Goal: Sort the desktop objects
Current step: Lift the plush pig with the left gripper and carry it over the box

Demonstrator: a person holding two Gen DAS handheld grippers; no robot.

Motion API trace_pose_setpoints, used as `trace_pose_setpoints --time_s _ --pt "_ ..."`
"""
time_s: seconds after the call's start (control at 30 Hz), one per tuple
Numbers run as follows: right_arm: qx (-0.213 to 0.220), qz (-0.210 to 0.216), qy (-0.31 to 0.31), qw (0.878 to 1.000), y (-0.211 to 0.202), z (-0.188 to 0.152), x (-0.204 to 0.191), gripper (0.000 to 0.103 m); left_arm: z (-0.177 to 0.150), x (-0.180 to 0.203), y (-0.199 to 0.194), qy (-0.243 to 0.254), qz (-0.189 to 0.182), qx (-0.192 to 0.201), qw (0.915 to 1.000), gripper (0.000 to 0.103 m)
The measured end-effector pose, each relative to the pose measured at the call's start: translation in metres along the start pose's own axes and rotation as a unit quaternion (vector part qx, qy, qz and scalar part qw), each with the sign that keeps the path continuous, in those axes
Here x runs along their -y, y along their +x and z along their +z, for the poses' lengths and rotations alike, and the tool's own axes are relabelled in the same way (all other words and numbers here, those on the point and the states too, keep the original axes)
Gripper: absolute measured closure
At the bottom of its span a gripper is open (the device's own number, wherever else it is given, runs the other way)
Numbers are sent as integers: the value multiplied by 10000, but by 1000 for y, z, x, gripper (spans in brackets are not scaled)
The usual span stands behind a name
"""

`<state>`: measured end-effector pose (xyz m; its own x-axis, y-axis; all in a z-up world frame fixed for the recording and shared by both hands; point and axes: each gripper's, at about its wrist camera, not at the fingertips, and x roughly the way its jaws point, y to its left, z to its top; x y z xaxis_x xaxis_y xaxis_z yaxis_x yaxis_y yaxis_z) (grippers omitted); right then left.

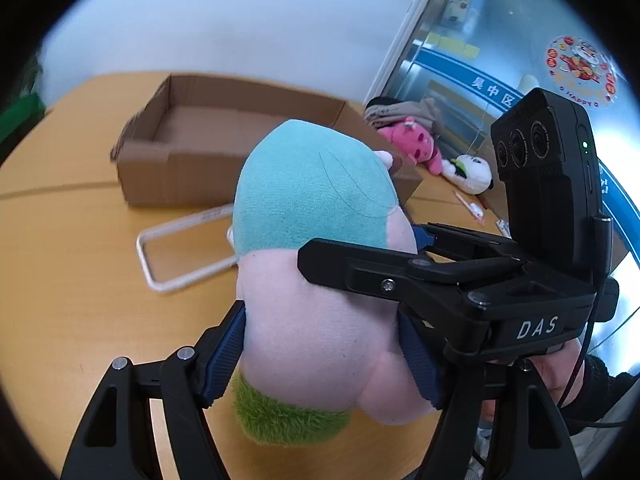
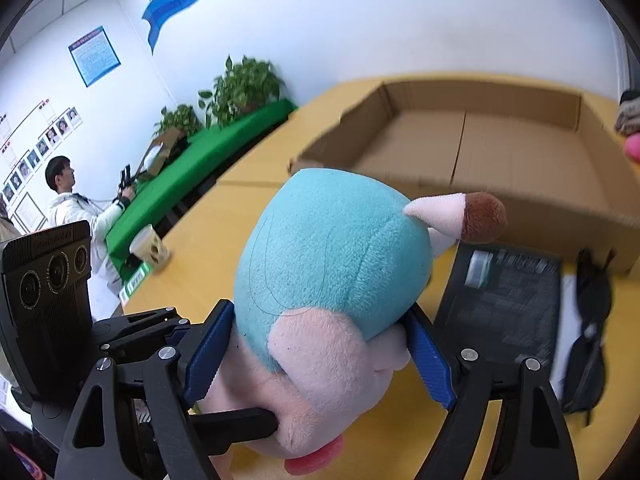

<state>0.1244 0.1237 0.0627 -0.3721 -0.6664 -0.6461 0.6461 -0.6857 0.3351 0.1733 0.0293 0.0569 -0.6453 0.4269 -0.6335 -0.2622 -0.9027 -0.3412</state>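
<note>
Room: white walls, a yellow wooden table [image 1: 72,216], potted plants [image 2: 244,88] on a green-covered bench, and a person in white [image 2: 76,204] at far left of the right wrist view.
Plush toy: a pink doll with a teal head [image 1: 316,240], a green patch low on its body and a pink, brown-tipped horn, held up above the table in front of the box.
Left gripper [image 1: 324,356]: blue pads clamped on the toy's pink body, one on each side.
Right gripper [image 2: 320,356]: blue pads squeezing the toy's head from both sides.
Cardboard box [image 1: 224,148]: open, shallow, on the table behind the toy.
White frame [image 1: 180,248]: flat on the table, near the box's front wall.
Other toys: a pink plush [image 1: 412,144] and a white plush [image 1: 472,172] lie right of the box.
Dark booklet [image 2: 504,296]: flat beside the box, black sunglasses [image 2: 592,328] just right of it.
</note>
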Motion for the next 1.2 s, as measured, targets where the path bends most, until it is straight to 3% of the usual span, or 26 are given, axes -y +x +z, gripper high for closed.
trace_pose_setpoints --time_s 0.27,0.53,0.9,1.2 --pt "587 -296 -350 9972 -41 60 -5 16 72 12 -15 370 -90 566 9977 30" --pt "973 -555 -831 9902 -49 144 -13 17 159 -4 -21 552 -106 872 9946 30" --pt "849 -457 -852 9917 4 248 12 17 244 -54 6 370 70 847 9957 30" --pt "364 -207 -721 9965 89 321 70 17 300 -115 69 -60 124 274 9995 30"
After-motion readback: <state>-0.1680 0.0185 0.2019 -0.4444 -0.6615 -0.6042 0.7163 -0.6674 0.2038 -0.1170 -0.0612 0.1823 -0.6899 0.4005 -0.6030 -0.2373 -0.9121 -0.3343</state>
